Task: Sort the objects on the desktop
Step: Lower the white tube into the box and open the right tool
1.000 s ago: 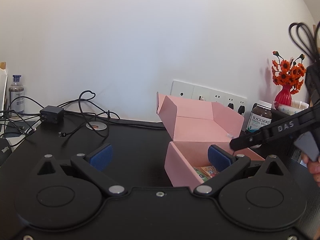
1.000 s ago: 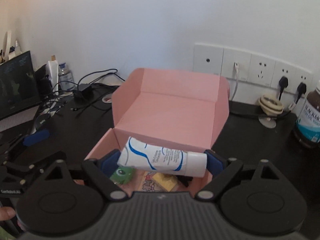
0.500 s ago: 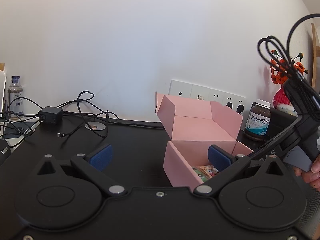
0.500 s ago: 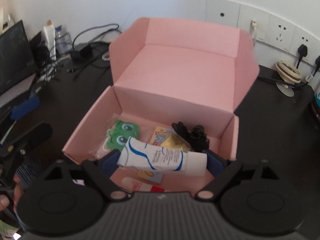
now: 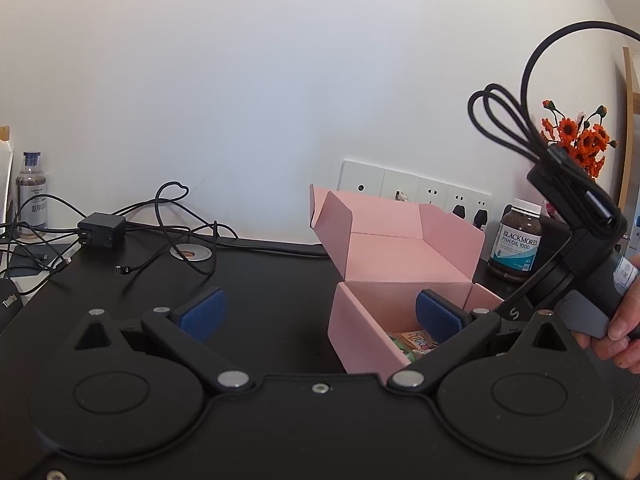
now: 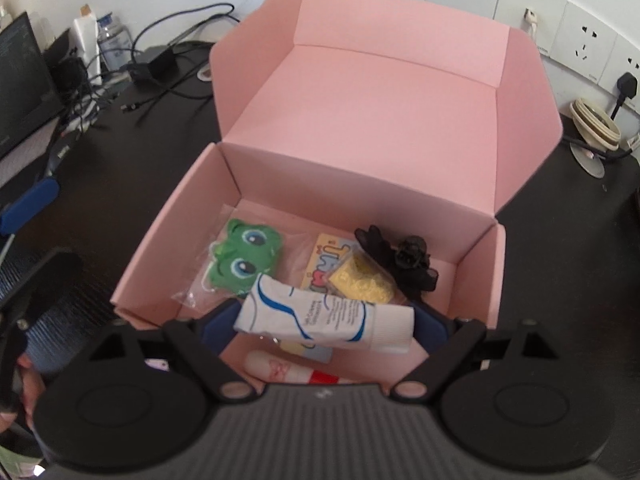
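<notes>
My right gripper (image 6: 326, 322) is shut on a white tube with blue stripes (image 6: 324, 317), held crosswise between its blue pads. It tilts steeply down over the open pink box (image 6: 160, 268). Inside the box lie a bagged green frog toy (image 6: 244, 258), a colourful card (image 6: 332, 258), a yellow packet (image 6: 362, 280), a black hair clip (image 6: 404, 260) and a white and red tube (image 6: 296, 370). My left gripper (image 5: 318, 314) stands open and empty over the black desk (image 5: 264, 288), left of the pink box (image 5: 360, 332). The right gripper's body (image 5: 576, 256) shows at the right edge there, in a hand.
Cables and a black charger (image 5: 102, 230) lie at the back left, with a clear bottle (image 5: 32, 192). A fish oil jar (image 5: 518, 246) and orange flowers (image 5: 576, 140) stand at the back right. Wall sockets (image 6: 580, 36) run behind the box. A laptop (image 6: 22, 84) is far left.
My right gripper has tipped downward and sunk over the box with the tube, so the box's inside now fills its view. The left gripper has stayed still.
</notes>
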Action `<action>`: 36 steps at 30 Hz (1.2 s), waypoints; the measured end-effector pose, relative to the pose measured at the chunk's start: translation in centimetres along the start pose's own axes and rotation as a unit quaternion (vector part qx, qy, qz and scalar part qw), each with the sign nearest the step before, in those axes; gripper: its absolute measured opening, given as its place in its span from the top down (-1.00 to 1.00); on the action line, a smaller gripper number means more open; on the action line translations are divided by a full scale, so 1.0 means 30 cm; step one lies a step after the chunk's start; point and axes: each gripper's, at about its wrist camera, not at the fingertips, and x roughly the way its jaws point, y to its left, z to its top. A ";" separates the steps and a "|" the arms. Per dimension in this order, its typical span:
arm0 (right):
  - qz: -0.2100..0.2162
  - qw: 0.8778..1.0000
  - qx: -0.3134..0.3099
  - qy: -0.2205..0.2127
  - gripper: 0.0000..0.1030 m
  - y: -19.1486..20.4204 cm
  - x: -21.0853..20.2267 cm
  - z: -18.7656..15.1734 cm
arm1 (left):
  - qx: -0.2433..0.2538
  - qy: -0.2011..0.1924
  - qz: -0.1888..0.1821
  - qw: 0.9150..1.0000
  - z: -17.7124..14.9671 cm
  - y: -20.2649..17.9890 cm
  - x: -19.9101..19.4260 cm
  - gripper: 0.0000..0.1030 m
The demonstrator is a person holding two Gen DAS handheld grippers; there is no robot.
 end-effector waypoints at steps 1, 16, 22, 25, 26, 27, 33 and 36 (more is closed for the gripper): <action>-0.006 1.000 -0.005 0.002 -0.73 0.006 0.007 0.001 | 0.000 0.000 0.000 1.000 0.000 0.000 0.000 -0.99; -0.003 1.000 -0.018 0.014 -0.80 0.020 0.036 0.014 | 0.005 -0.003 0.001 1.000 -0.002 -0.009 -0.007 -0.99; -0.003 1.000 -0.016 0.015 -0.90 0.031 0.049 0.021 | -0.001 -0.001 0.002 1.000 -0.002 -0.001 -0.006 -0.99; -0.003 1.000 -0.017 0.016 -0.91 0.031 0.050 0.022 | -0.002 -0.001 0.002 1.000 -0.002 0.000 -0.007 -0.99; -0.003 1.000 -0.016 0.016 -0.91 0.027 0.048 0.016 | -0.001 0.000 0.002 1.000 -0.002 -0.001 -0.007 -0.99; -0.003 1.000 -0.016 0.016 -0.91 0.025 0.047 0.014 | -0.001 0.000 0.002 1.000 -0.002 -0.001 -0.007 -0.99; -0.004 1.000 -0.016 0.020 -0.98 0.024 0.053 0.019 | -0.002 0.000 0.001 1.000 -0.002 0.000 -0.005 -0.99; -0.006 1.000 -0.015 0.023 -0.99 0.026 0.058 0.024 | -0.004 0.000 0.001 1.000 -0.002 0.001 -0.005 -0.99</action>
